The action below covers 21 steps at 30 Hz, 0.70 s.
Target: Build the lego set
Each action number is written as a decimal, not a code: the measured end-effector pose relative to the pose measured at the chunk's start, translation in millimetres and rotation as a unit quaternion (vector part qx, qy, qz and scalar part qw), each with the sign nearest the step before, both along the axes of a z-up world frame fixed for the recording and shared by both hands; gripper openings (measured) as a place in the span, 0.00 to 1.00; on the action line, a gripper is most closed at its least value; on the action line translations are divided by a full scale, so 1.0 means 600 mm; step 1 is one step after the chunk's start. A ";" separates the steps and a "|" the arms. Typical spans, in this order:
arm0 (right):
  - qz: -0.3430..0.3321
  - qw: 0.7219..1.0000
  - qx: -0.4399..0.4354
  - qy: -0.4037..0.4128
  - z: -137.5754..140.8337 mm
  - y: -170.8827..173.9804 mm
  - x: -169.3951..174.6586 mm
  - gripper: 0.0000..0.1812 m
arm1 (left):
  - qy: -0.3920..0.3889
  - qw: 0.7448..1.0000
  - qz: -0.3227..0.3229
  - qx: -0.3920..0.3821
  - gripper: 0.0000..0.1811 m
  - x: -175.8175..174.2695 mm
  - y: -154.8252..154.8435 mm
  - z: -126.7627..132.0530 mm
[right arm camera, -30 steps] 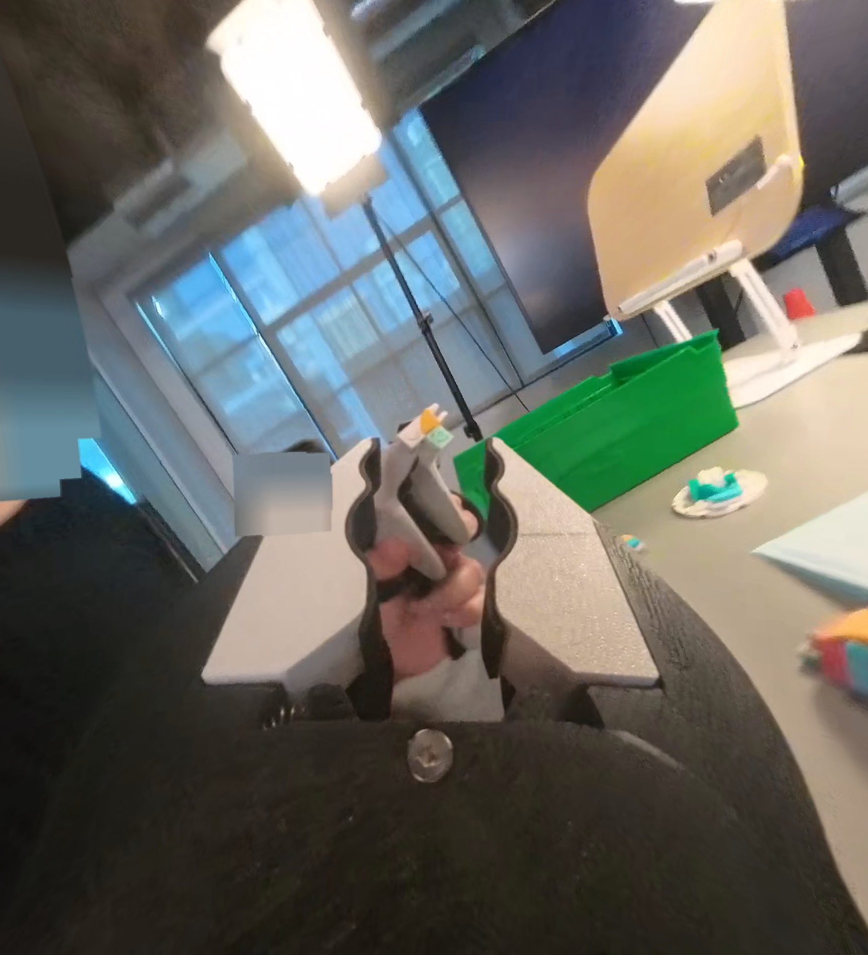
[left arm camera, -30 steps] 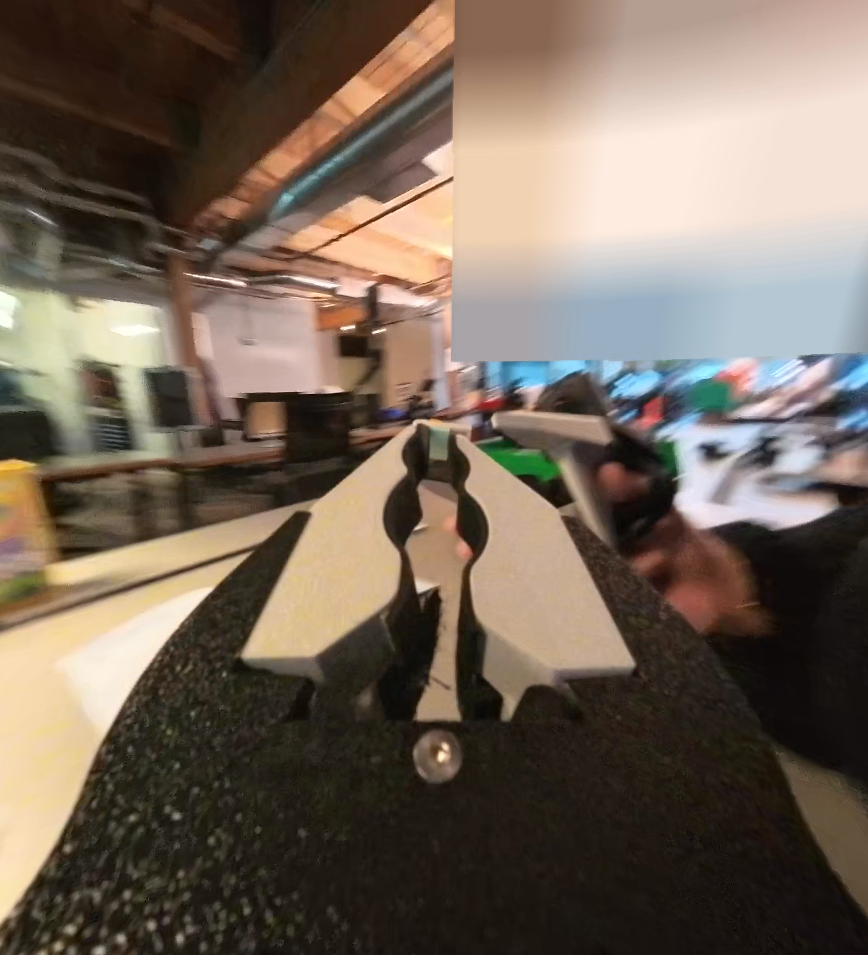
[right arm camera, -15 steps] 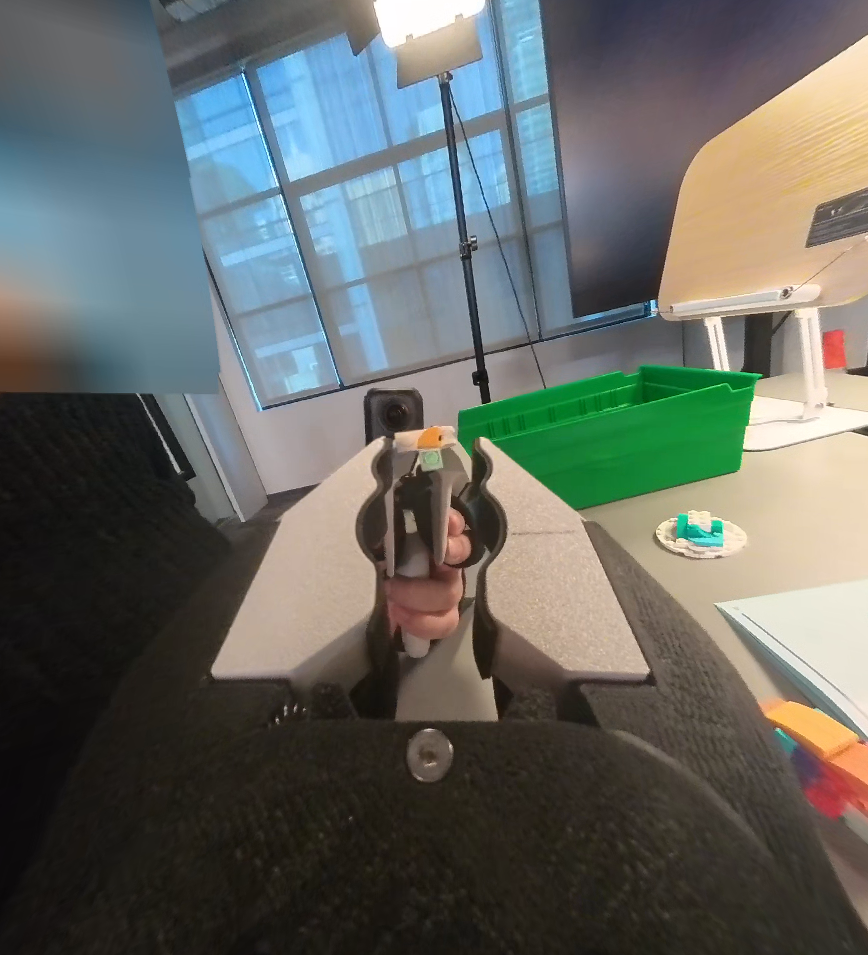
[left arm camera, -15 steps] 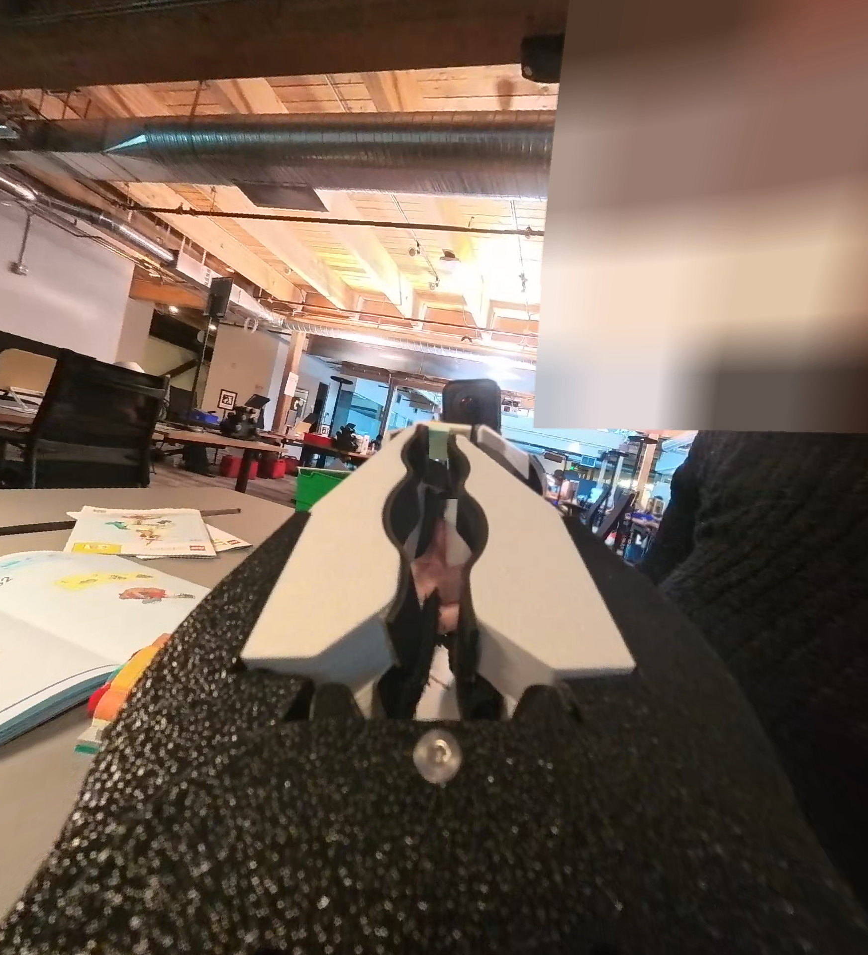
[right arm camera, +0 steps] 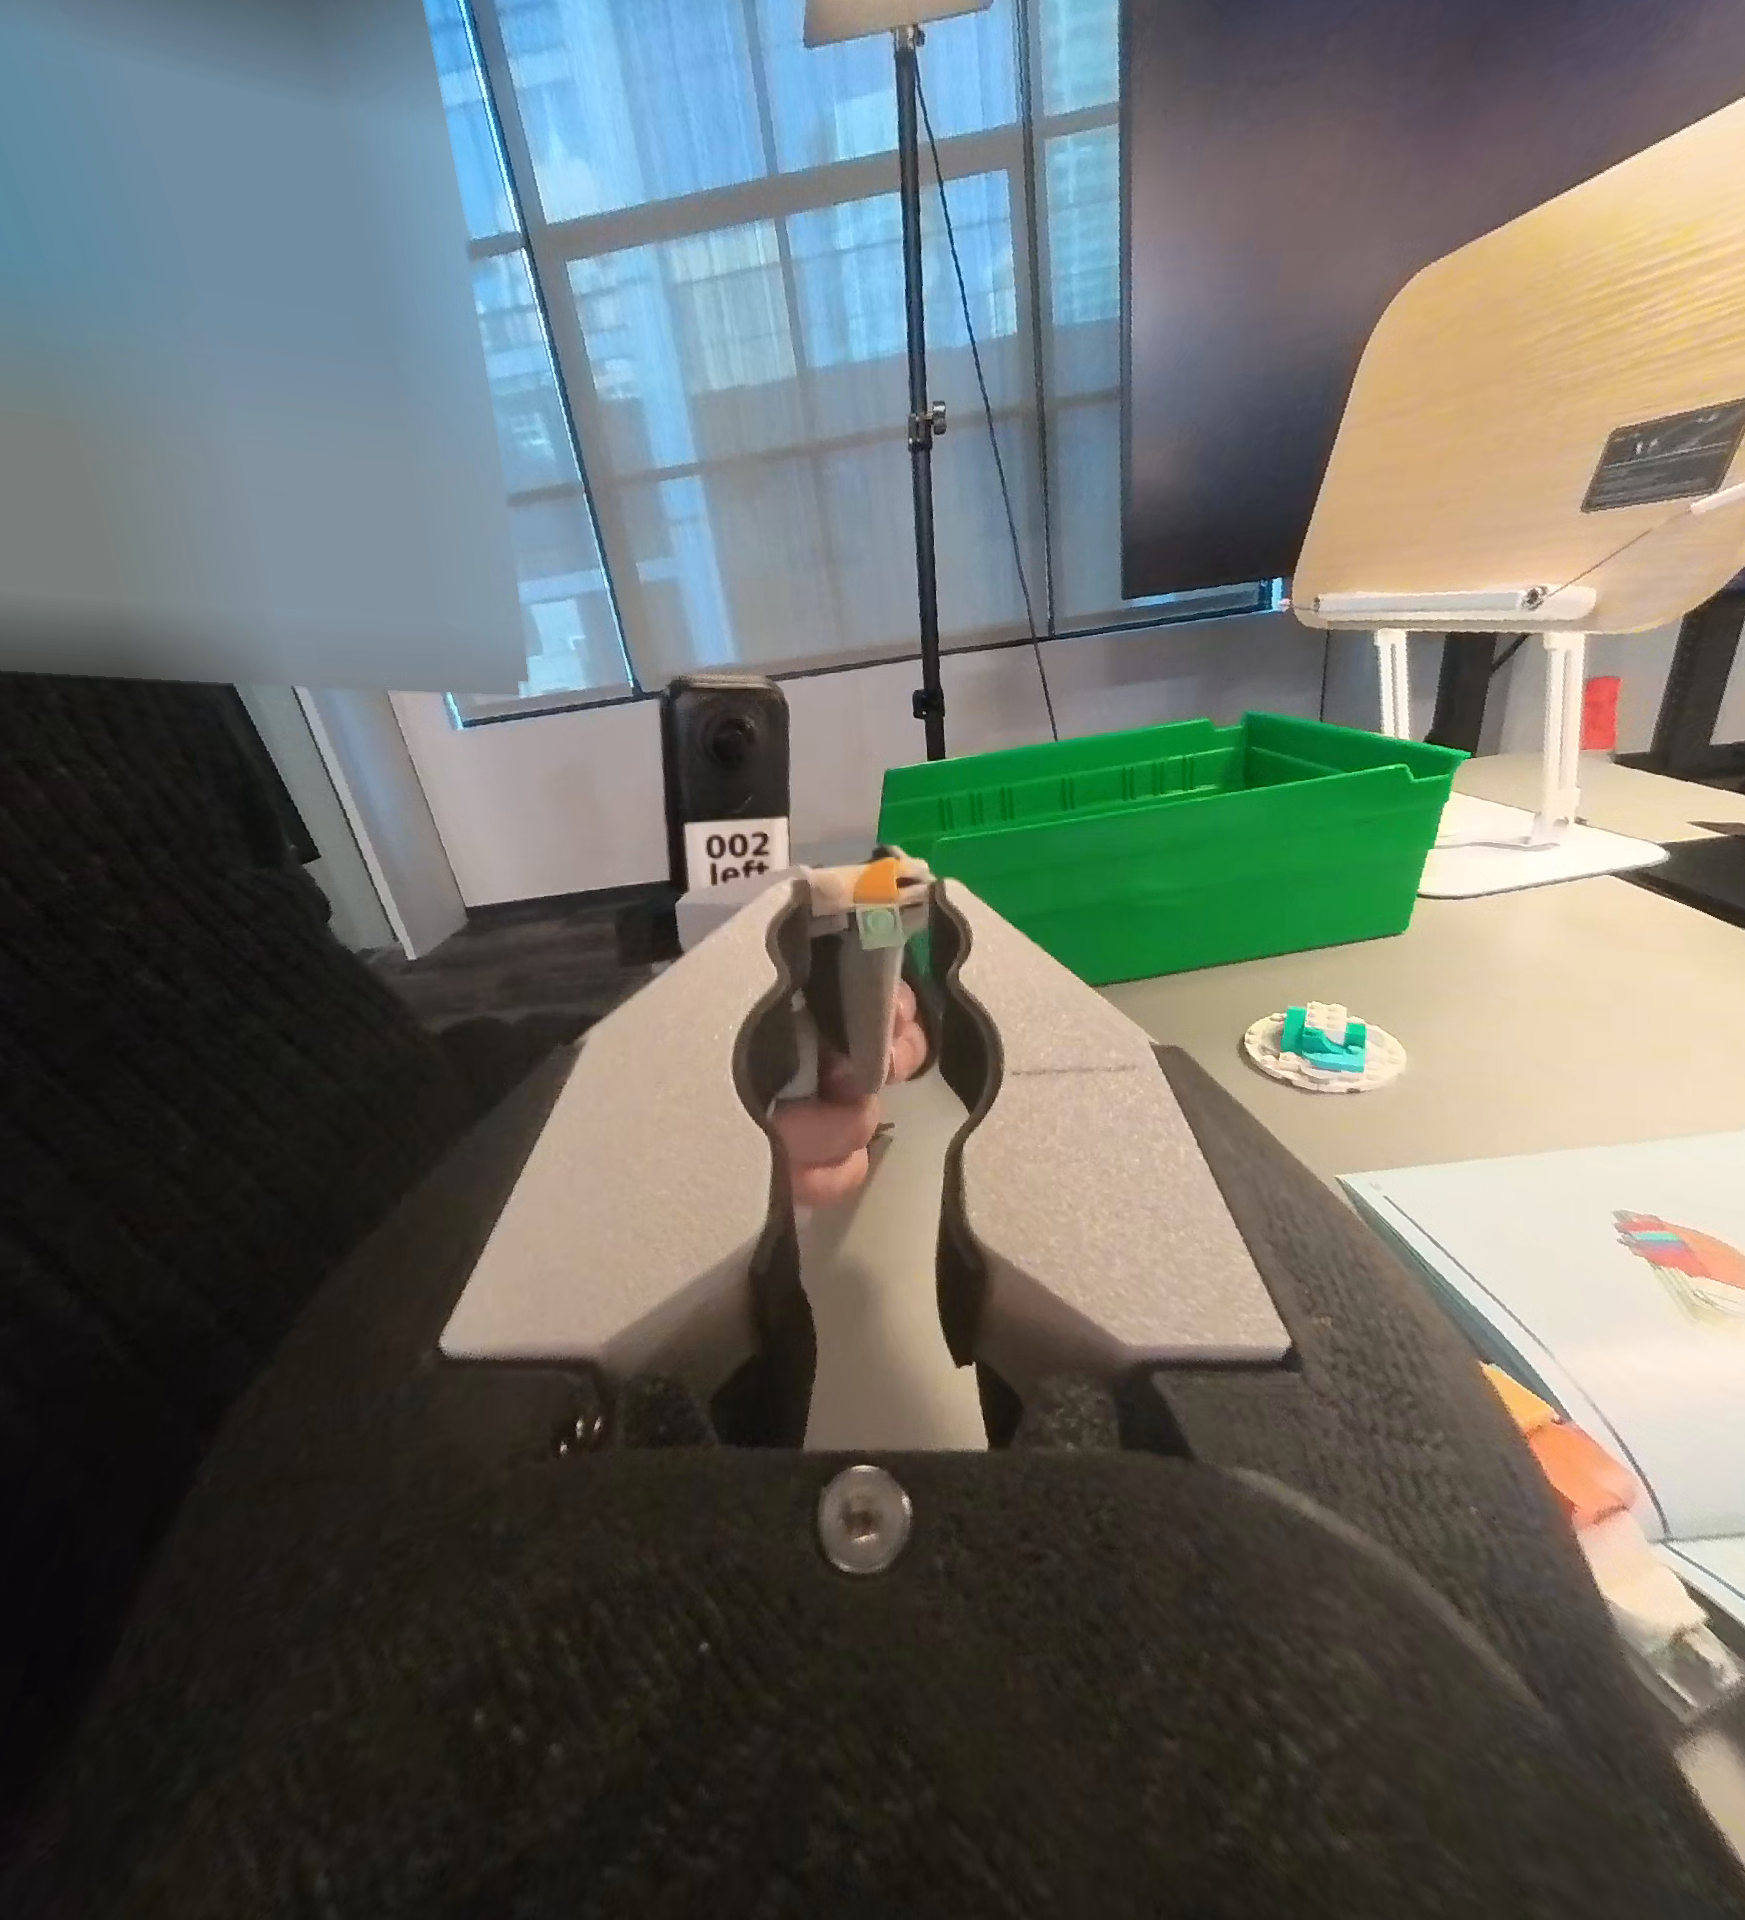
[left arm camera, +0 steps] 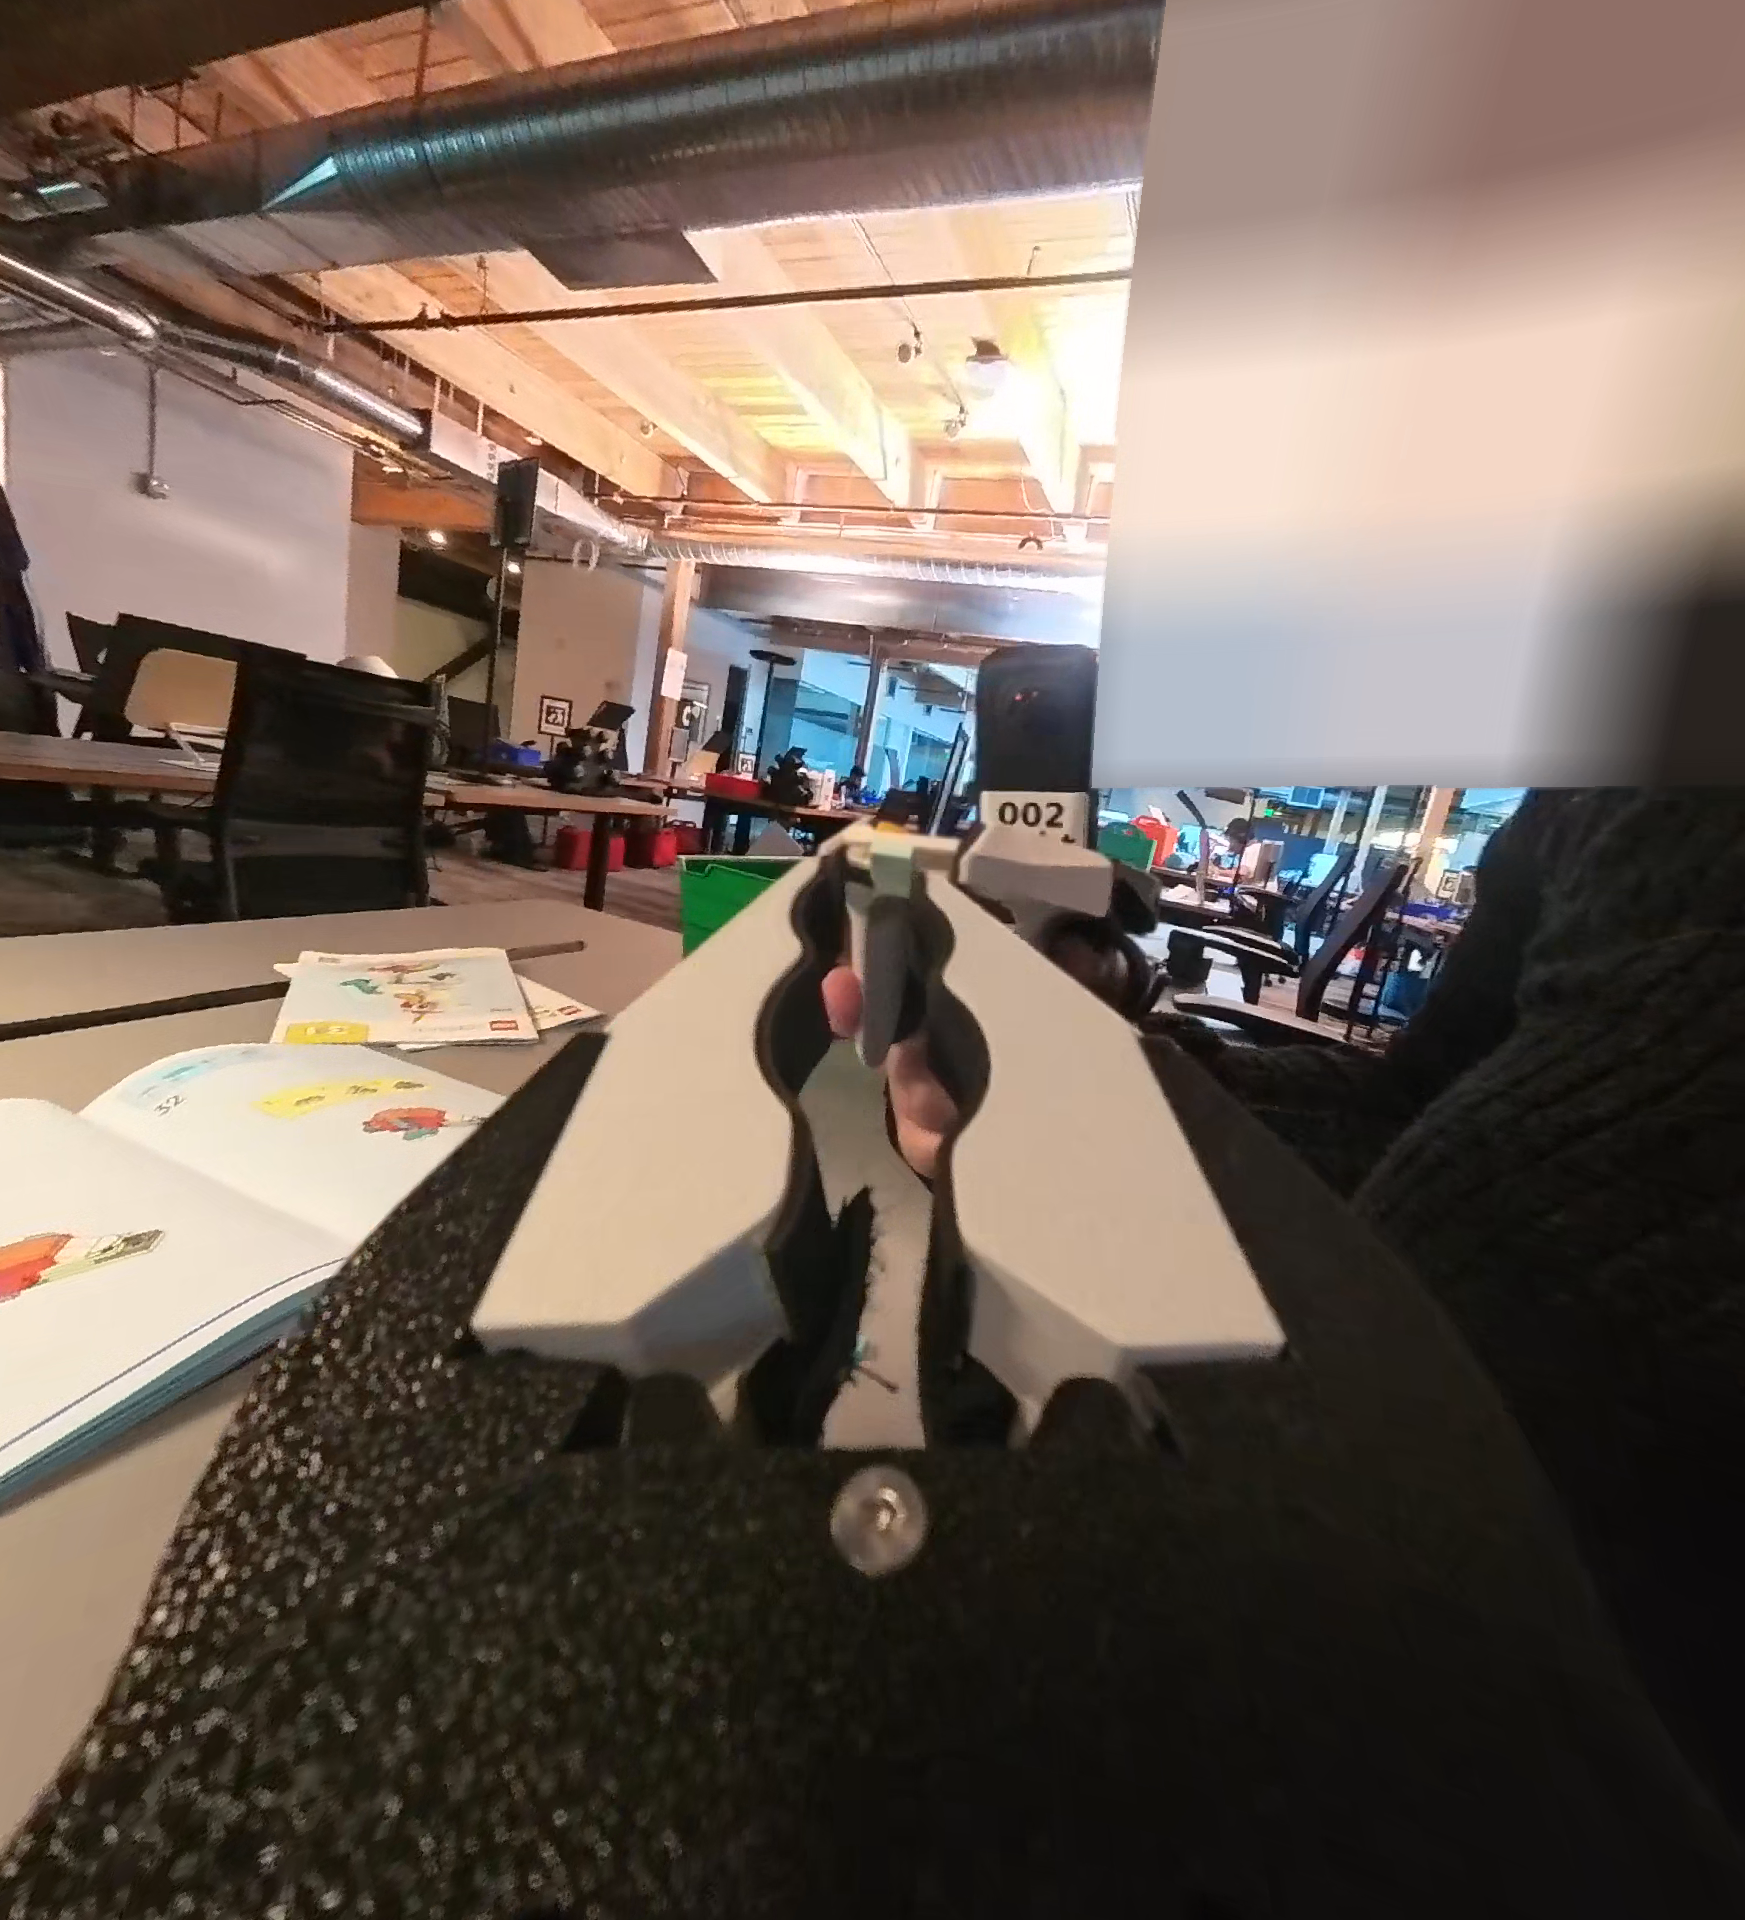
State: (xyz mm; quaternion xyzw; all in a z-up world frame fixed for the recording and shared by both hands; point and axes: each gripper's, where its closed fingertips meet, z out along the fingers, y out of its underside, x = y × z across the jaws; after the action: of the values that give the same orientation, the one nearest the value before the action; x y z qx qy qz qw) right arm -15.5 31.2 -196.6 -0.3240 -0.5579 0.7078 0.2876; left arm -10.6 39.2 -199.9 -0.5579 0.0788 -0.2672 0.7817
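Left wrist view: the left gripper [left arm camera: 887,868] pinches a small pale-green lego piece [left arm camera: 889,871] at its tips, jaws nearly closed, held above the table [left arm camera: 120,971] beside the open instruction booklet [left arm camera: 151,1195]

Right wrist view: the right gripper [right arm camera: 873,914] meets it tip to tip; whether it grips the piece [right arm camera: 878,920] cannot be told. A teal build [right arm camera: 1323,1042] sits near the green bin [right arm camera: 1159,847]

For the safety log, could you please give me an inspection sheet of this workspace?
Surface: grey table.
Job's things: small brick assembly held in the air; teal bricks on round white plate; open instruction booklet; loose coloured bricks beside it.
Clutter: green bin; leaflets; wooden book stand.
Grippers: left tongs and right tongs meet tip to tip, both apparently shut on the assembly.
Cables: thin cord beside light stand.
Surroundings: windows, office chairs.
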 end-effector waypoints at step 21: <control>-0.028 0.998 0.047 -0.032 -0.014 0.021 0.001 0.19 | 0.001 0.999 0.035 0.025 0.02 -0.009 -0.002 -0.003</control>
State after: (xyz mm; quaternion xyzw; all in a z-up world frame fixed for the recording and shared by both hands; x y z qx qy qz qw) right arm -15.0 43.6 -204.9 -0.3482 -0.5899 0.6620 0.3041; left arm -16.1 37.9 -202.0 -0.5410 0.0666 -0.2372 0.8041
